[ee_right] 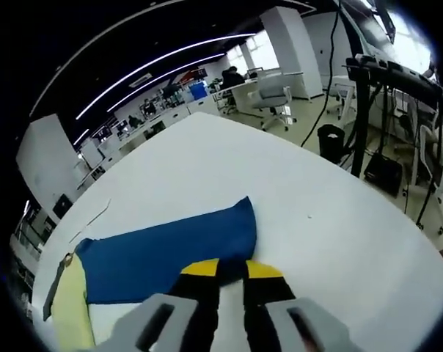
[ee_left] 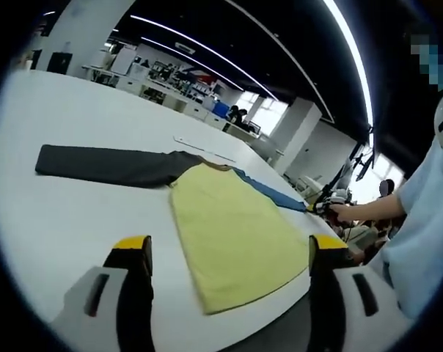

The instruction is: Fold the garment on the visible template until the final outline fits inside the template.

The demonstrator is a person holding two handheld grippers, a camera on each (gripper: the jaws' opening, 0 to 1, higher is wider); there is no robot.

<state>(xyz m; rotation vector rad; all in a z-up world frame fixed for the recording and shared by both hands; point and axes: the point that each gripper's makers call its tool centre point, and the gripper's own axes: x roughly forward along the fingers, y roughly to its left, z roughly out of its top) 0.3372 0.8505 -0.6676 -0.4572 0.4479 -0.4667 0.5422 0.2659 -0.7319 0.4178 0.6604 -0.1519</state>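
Yellow-bodied garment (ee_left: 232, 235) lies flat on the white table (ee_left: 67, 220), its dark sleeve (ee_left: 108, 166) stretched out. Left gripper (ee_left: 229, 253) hovers with jaws spread; right gripper (ee_right: 231, 270) pinches the blue sleeve (ee_right: 170, 253).

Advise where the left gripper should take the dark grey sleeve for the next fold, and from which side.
Probably the cuff end of the dark grey sleeve: it lies flat, stretched away from the yellow body, so its far tip is free cloth on the white table. Come from beyond that tip, along the sleeve. The left gripper is open; the right gripper already pinches the blue sleeve.
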